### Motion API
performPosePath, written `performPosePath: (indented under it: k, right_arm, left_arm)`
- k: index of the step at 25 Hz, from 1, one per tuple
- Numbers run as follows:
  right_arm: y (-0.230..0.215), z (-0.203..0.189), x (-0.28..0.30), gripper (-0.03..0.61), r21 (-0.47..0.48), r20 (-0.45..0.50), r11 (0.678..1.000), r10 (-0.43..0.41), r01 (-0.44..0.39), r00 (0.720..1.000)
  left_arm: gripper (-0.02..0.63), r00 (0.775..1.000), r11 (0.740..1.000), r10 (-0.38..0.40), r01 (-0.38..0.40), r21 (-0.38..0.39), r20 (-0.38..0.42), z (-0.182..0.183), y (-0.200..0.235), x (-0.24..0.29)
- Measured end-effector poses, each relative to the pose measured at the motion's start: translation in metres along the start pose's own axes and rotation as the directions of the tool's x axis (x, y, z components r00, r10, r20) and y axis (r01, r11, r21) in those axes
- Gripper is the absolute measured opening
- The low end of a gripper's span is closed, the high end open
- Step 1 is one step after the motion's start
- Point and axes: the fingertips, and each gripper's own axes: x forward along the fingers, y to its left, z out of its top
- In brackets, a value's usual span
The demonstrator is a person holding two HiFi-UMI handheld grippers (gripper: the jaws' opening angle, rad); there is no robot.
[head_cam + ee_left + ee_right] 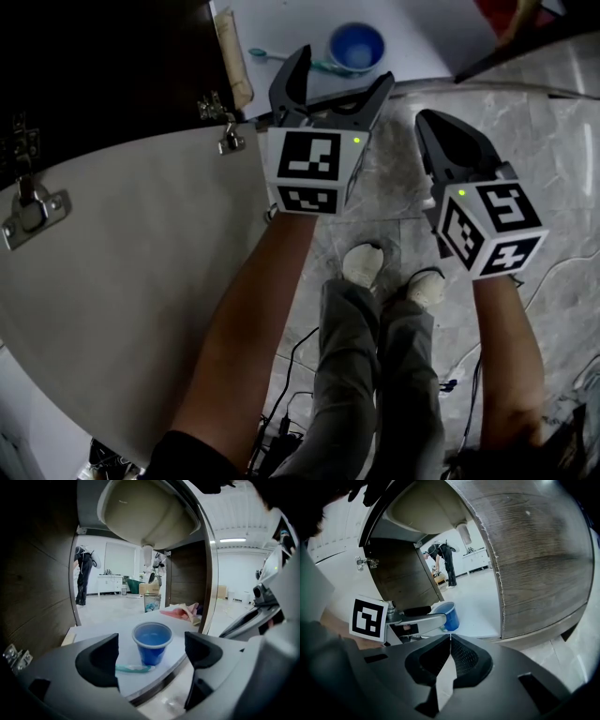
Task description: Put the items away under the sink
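Note:
A blue cup (pixel 356 47) stands upright on the white cabinet floor (pixel 422 37) under the sink, with a teal toothbrush (pixel 281 58) lying beside it. In the left gripper view the cup (pixel 152 642) and toothbrush (pixel 134 668) sit just beyond the jaws. My left gripper (pixel 337 80) is open, its jaws wide apart and empty, a little in front of the cup. My right gripper (pixel 448 141) is shut with nothing in it, over the marble floor to the right. The right gripper view shows the cup (pixel 447 615) behind the left gripper (pixel 419 617).
The open cabinet door (pixel 122 272) with metal hinges (pixel 33 211) stands at the left. The sink basin (pixel 145 513) and drain hang above the shelf. A pink cloth (pixel 183 611) lies at the shelf's back. My feet (pixel 366 267) and cables are on the marble floor.

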Motion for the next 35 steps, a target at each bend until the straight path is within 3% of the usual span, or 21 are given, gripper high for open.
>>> performPosePath:
  k: [5,6,7,8,14,25,35]
  right_arm:
    - [0.007,-0.008,-0.009,0.035,0.012,-0.019,1.0,-0.004,0.004,1.0]
    - [0.007,-0.008,-0.012,0.035,0.013,-0.02,1.0,-0.006,0.006,1.0]
    - [0.008,-0.009,-0.015,0.035,0.014,-0.021,1.0,-0.008,0.009,1.0]
    - [0.008,-0.009,-0.017,0.035,0.016,-0.024,1.0,-0.01,0.01,1.0]
    - [0.016,-0.005,-0.032,0.035,0.017,-0.034,1.0,-0.021,0.022,0.999]
    - [0.039,0.026,-0.073,0.035,0.014,-0.056,0.999,-0.031,0.032,0.998]
    - [0.061,0.076,-0.108,0.035,0.016,-0.032,0.999,-0.042,0.042,0.999]
  left_arm:
    - [0.42,0.998,0.988,0.06,-0.062,-0.142,-0.016,-0.018,0.004,-0.028]
    - [0.36,0.998,0.985,0.061,-0.063,-0.159,-0.018,-0.019,0.003,-0.033]
    - [0.243,0.998,0.983,0.059,-0.062,-0.17,-0.023,-0.02,0.0,-0.038]
    - [0.185,0.998,0.982,0.054,-0.058,-0.177,-0.03,-0.021,-0.003,-0.043]
    - [0.03,0.995,0.98,0.012,-0.031,-0.198,-0.096,-0.026,-0.023,-0.06]
    - [0.015,0.985,0.982,-0.077,0.048,-0.185,-0.153,0.012,-0.077,-0.104]
    - [0.015,0.984,0.979,-0.089,0.058,-0.193,-0.156,0.068,-0.075,-0.136]
